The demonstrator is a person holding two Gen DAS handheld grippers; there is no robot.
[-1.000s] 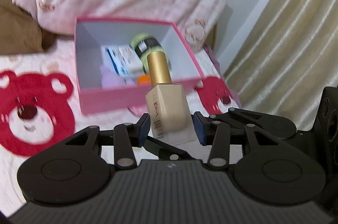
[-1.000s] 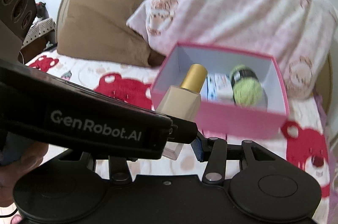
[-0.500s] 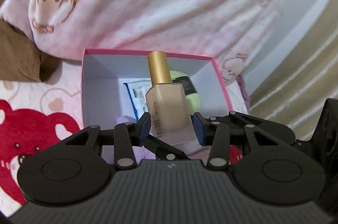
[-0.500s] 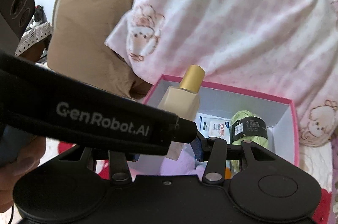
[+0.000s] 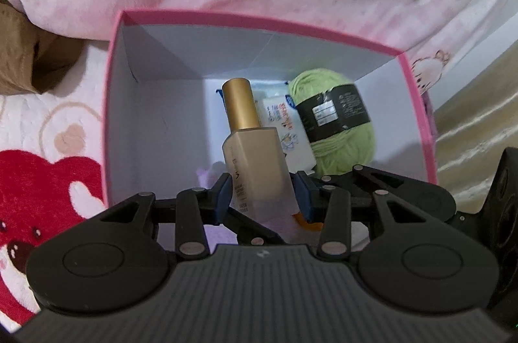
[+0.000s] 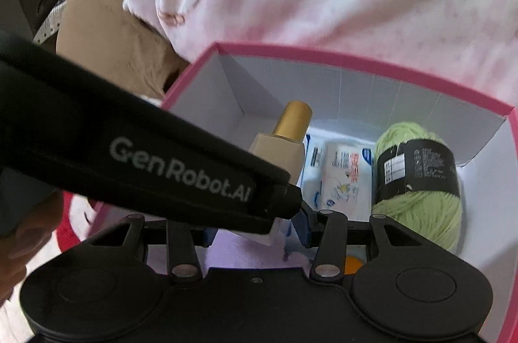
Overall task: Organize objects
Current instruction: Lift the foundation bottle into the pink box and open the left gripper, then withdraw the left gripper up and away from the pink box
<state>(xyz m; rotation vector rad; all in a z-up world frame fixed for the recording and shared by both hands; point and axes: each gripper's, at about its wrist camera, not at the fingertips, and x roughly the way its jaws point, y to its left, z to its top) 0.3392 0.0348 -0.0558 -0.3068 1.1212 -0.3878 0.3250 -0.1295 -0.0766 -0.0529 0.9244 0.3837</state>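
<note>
Left hand-held gripper (image 5: 264, 197) clenched on foundation bottle (image 5: 255, 158), carried from above bed to inside pink box (image 5: 417, 116), beside yarn ball (image 5: 336, 123) near far wall. Right hand-held gripper (image 6: 259, 229): grip unclear, view blocked. Release likely next.

Pink box (image 6: 340, 58), white inside: green yarn ball (image 6: 421, 197) with black label, white printed packet (image 6: 343, 178), beige gold-capped bottle (image 6: 285, 145) clamped between left gripper (image 6: 275, 213) and right gripper (image 6: 259, 229).
</note>
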